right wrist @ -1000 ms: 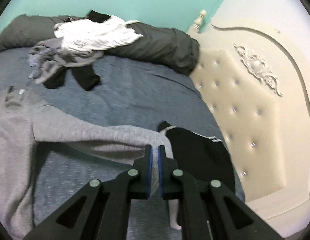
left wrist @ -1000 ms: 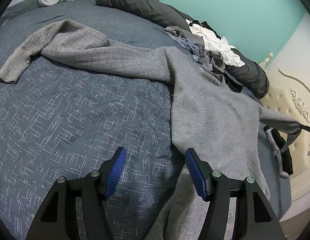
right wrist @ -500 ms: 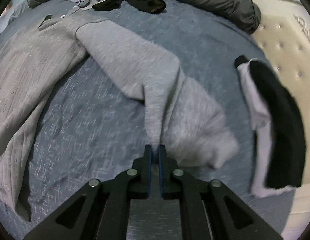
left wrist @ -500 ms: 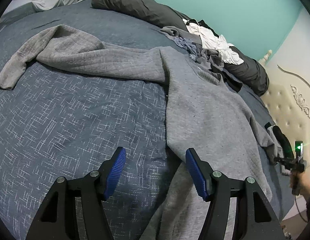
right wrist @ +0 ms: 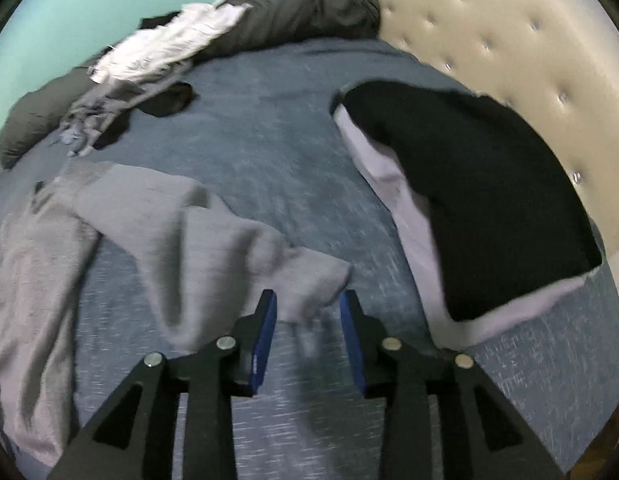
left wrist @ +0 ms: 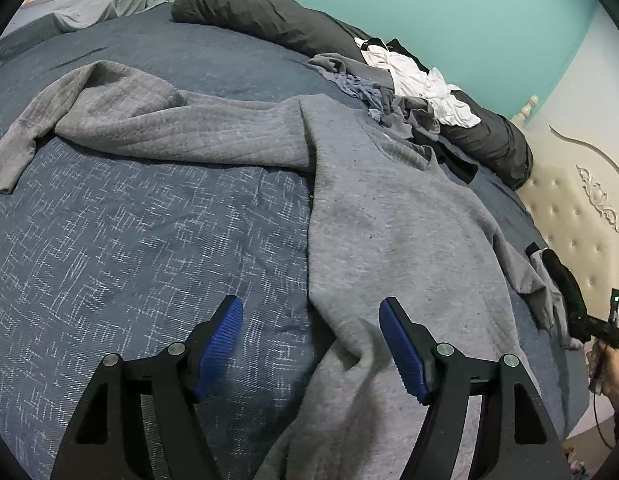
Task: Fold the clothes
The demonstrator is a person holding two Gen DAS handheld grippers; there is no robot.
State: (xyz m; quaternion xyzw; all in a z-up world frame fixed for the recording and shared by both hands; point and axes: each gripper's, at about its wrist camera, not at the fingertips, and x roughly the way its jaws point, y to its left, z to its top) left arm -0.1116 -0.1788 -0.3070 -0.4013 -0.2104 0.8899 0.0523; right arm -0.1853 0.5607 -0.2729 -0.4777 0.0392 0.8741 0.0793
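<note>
A grey sweatshirt point(left wrist: 389, 232) lies spread on the dark blue bedspread point(left wrist: 129, 240), one sleeve stretched far to the left. My left gripper point(left wrist: 309, 340) hovers over the sweatshirt's lower side edge, its jaws wide and opening, with a fold of cloth lying between them untouched. In the right wrist view the other sleeve point(right wrist: 213, 240) lies crumpled on the bed. My right gripper point(right wrist: 309, 328) is low over the cuff with its jaws opening; the cuff end lies between the blue pads, not pressed. The right gripper point(left wrist: 601, 330) also shows at the far right of the left wrist view.
A folded black and white garment point(right wrist: 469, 184) lies to the right by the cream tufted headboard point(right wrist: 529, 40). A pile of white and grey clothes point(left wrist: 409, 80) rests against a long dark bolster point(left wrist: 269, 20) at the back. A teal wall stands behind.
My right gripper came down to the bed with the sleeve cuff and opened, letting the cuff drop. The left gripper's jaws spread a little wider.
</note>
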